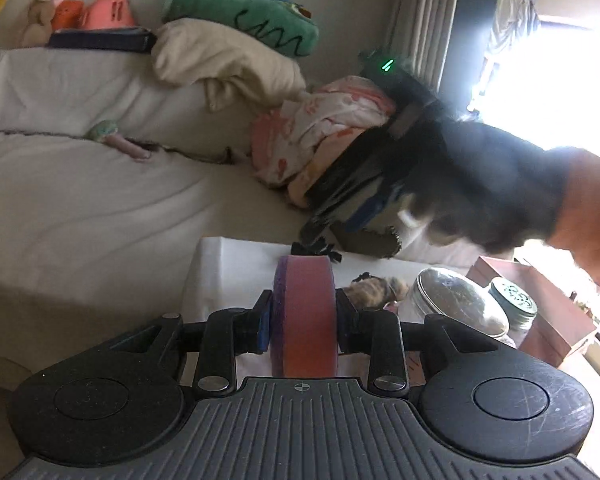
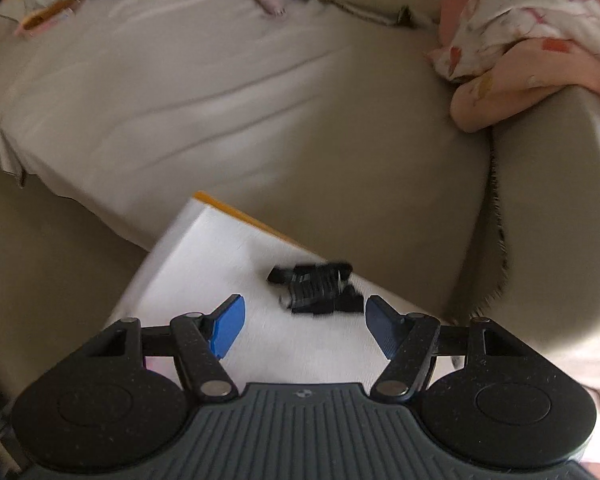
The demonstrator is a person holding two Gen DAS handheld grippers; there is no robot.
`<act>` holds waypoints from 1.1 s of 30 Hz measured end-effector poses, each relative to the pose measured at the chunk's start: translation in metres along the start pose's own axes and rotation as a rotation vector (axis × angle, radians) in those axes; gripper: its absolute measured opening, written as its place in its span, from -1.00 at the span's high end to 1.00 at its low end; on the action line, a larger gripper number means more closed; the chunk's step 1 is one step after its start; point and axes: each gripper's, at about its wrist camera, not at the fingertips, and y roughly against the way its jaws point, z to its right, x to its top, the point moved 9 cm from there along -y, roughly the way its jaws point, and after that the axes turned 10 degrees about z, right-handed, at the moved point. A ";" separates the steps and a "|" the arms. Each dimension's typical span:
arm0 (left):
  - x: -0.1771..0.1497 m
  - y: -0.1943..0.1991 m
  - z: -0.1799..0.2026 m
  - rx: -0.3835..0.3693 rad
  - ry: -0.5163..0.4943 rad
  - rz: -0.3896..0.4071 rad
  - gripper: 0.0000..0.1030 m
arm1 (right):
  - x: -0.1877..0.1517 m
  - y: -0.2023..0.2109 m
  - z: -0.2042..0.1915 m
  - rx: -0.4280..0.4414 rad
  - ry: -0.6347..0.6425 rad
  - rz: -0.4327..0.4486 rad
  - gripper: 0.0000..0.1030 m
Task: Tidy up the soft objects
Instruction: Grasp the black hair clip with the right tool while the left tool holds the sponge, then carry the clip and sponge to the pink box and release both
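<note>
My left gripper (image 1: 303,312) is shut on a pink and purple sponge (image 1: 304,312), held on edge above the white-covered table (image 1: 236,264). My right gripper (image 2: 302,322) is open and empty, low over the same table (image 2: 204,248), with a small black hair claw clip (image 2: 316,288) lying just ahead between its fingertips. The clip shows behind the sponge in the left wrist view (image 1: 314,249). The right gripper and the gloved hand holding it (image 1: 440,152) pass blurred across the left view.
A beige sofa (image 2: 220,100) lies behind the table, with a pink patterned blanket (image 1: 320,128), a cream pillow (image 1: 224,60), a green plush cushion (image 1: 244,12) and small plush toys (image 1: 100,10). A brown hair tuft (image 1: 376,288) and two glass jars (image 1: 460,304) stand on the table's right.
</note>
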 end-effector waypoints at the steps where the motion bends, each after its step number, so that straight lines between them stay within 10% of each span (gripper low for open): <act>1: 0.000 0.003 -0.002 0.002 0.007 0.000 0.34 | 0.001 -0.009 0.001 -0.012 0.000 -0.007 -0.31; 10: 0.009 0.023 -0.021 0.067 0.076 0.027 0.34 | -0.003 -0.013 0.003 0.016 -0.058 -0.002 0.18; 18: 0.079 0.062 0.002 0.083 0.137 0.201 0.33 | -0.001 0.172 -0.004 0.147 -0.013 0.319 0.18; 26: 0.125 0.043 0.158 -0.212 0.045 0.242 0.33 | -0.069 0.334 0.084 0.061 -0.007 0.582 0.17; 33: 0.057 -0.068 0.302 -0.537 0.215 -0.120 0.31 | -0.171 0.341 0.214 -0.168 -0.144 0.588 0.17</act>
